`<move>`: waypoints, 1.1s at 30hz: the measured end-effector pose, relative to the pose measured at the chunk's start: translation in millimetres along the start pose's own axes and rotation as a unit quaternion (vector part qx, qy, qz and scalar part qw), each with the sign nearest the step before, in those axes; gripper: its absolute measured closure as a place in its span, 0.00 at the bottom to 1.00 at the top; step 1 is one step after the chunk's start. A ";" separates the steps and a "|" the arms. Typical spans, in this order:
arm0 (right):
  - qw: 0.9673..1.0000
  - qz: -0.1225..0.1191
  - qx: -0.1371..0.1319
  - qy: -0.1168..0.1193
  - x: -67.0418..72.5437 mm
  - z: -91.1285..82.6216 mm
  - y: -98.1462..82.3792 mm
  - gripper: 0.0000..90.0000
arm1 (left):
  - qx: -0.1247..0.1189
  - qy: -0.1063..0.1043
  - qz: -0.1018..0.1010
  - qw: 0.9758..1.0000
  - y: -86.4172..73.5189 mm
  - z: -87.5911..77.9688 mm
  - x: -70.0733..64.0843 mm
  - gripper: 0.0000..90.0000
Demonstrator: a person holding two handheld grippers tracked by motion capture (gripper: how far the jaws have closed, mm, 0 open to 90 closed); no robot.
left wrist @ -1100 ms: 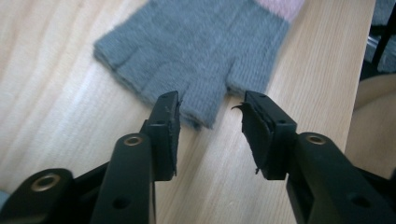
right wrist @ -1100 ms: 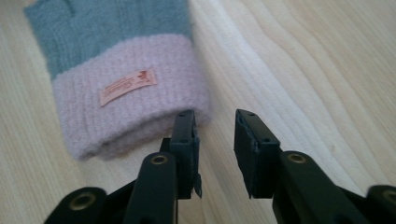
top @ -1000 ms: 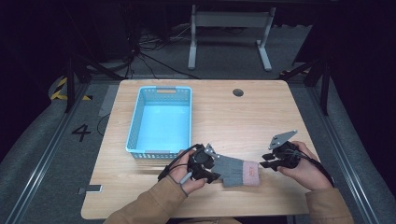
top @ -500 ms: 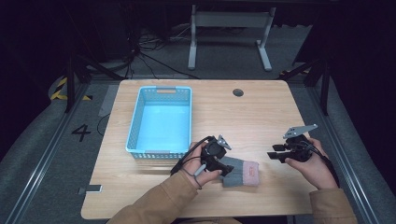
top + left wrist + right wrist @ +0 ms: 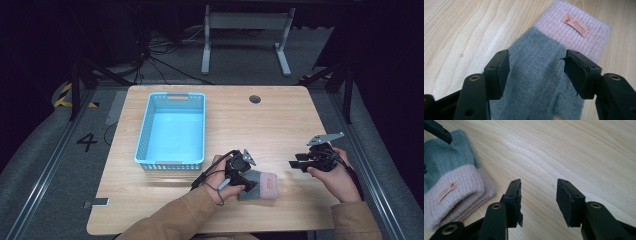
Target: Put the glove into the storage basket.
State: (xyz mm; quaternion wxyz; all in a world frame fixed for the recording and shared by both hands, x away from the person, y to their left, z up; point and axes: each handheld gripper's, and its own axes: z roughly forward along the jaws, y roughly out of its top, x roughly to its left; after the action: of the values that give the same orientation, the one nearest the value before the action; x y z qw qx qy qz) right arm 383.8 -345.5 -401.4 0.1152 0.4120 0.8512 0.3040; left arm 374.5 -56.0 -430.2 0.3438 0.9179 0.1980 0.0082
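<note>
Rightward has swung the right gripper (image 5: 296,164), parted, empty; left gripper (image 5: 245,175) parted over one knit glove (image 5: 260,186).

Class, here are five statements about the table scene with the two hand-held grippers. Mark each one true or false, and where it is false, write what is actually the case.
1. The blue basket holds the knitted item. False: the grey and pink knitted item lies on the table in front of the basket.
2. The left gripper has its fingers open, one on either side of the grey part. True.
3. The right gripper is shut on the pink cuff. False: it is open over bare wood.
4. A small label sits on the pink cuff. True.
5. The basket is red. False: it is blue.
</note>
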 end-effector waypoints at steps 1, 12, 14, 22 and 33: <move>1.000 0.003 -0.001 0.000 -0.4 -0.1 -0.2 0.62 | -0.003 0.002 0.004 1.000 0.1 0.8 -0.2 0.38; 1.000 0.004 -0.008 0.005 -0.9 -0.4 -0.5 0.61 | 0.002 0.003 0.024 1.000 1.3 10.5 -1.9 0.29; 1.000 0.003 -0.007 0.006 -1.0 -0.3 -0.4 0.61 | 0.012 0.003 0.027 1.000 1.1 13.9 -3.1 0.29; 1.000 0.000 -0.009 0.009 0.1 -0.9 -0.7 0.61 | 0.024 0.013 0.030 0.999 -1.5 17.0 -4.9 0.24; 1.000 -0.004 -0.010 0.015 1.6 0.2 0.0 0.60 | 0.038 0.016 0.048 0.998 -5.6 17.0 -9.2 0.21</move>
State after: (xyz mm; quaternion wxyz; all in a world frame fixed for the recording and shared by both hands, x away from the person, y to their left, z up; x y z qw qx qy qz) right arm 382.9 -344.2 -401.5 0.1078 0.4031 0.8511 0.3185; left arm 366.7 -66.2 -445.6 0.3044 0.9386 0.1597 0.0312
